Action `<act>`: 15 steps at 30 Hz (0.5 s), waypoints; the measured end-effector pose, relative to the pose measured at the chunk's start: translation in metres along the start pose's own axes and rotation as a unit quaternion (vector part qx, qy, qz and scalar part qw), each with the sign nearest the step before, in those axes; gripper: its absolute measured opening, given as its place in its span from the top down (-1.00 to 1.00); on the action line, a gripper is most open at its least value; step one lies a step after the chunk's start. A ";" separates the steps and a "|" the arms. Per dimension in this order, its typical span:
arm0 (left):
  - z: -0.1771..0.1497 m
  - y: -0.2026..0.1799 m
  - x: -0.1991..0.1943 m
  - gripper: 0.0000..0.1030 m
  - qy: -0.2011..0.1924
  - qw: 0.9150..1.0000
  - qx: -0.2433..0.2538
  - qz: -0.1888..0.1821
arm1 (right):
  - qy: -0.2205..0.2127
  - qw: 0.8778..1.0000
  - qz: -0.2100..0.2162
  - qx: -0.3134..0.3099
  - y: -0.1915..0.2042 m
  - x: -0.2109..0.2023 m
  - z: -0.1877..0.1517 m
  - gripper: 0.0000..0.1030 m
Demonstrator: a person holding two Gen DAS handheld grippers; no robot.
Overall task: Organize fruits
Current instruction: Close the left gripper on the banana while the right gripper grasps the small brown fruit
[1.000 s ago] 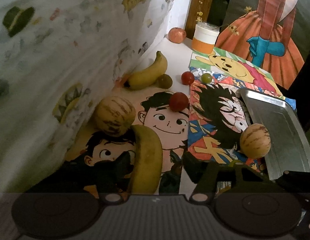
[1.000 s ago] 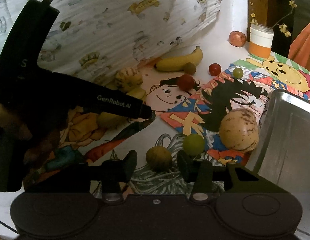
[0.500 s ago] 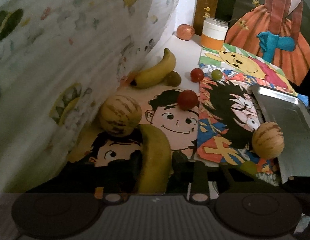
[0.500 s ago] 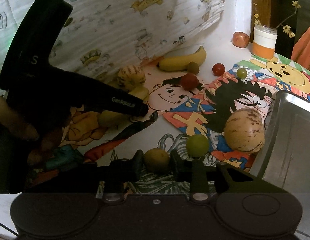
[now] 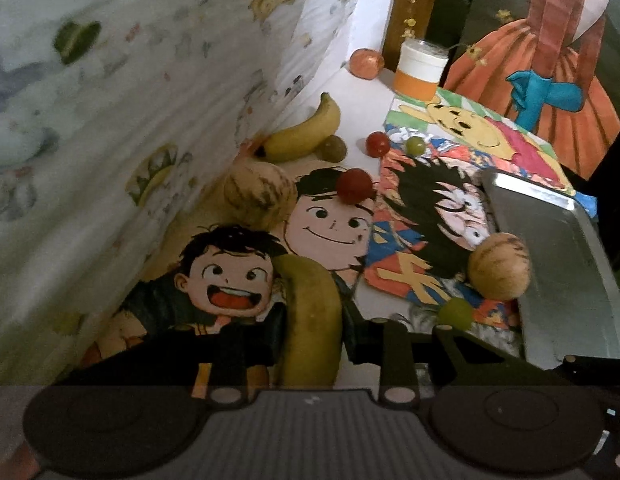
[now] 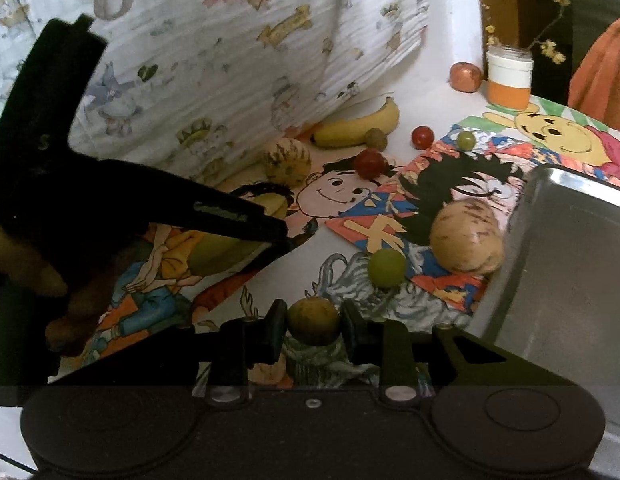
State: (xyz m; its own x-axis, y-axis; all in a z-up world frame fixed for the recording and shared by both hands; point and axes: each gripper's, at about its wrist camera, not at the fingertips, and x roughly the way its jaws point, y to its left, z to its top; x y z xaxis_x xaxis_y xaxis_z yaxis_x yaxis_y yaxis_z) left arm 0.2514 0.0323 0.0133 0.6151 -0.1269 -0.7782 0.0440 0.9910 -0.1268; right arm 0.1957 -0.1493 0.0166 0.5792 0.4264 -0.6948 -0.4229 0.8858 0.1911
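My left gripper [image 5: 312, 322] has a yellow-green banana [image 5: 310, 300] between its jaws, which are still closing, and the pads press its sides. My right gripper [image 6: 313, 322] is shut on a small brownish-yellow round fruit [image 6: 313, 318], held just above the cartoon mats. A metal tray [image 6: 570, 264] lies at the right. Beside its edge rest a striped tan melon [image 6: 466, 240] and a green grape [image 6: 387, 267]. In the right wrist view the left tool is the dark shape at the left, with a hand on it.
Farther back lie a second striped melon [image 5: 260, 196], another banana [image 5: 306, 136], a brown fruit [image 5: 332, 148], two red tomatoes [image 5: 354, 186], a green grape [image 5: 415, 145], an orange-red fruit [image 5: 366, 63] and an orange jar [image 5: 420, 68]. A printed cloth [image 5: 130, 120] rises along the left.
Both grippers have shut: the left on the banana, the right on the small round fruit. The left has drawn back with the banana, uncovering the laughing cartoon face.
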 end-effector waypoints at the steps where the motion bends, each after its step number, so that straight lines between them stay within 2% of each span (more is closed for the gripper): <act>1: -0.001 -0.002 -0.005 0.37 -0.001 1.000 -0.002 -0.004 | -0.004 1.000 -0.001 0.003 -0.001 -0.005 -0.002 0.39; 9: -0.010 -0.022 -0.036 0.37 -0.013 0.999 -0.013 -0.040 | -0.040 0.998 -0.025 0.041 -0.020 -0.045 -0.017 0.39; 15: -0.014 -0.055 -0.046 0.37 -0.021 0.997 -0.003 -0.074 | -0.066 0.993 -0.069 0.076 -0.051 -0.075 -0.032 0.39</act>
State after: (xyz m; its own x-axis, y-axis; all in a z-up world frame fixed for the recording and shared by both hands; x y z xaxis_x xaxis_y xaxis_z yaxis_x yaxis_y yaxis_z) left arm 0.2102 -0.0174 0.0473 0.6353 -0.2693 -0.7238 0.1313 0.9613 -0.2424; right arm 0.1515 -0.2320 0.0363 0.7153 0.3109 -0.6258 -0.2295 0.9504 0.2098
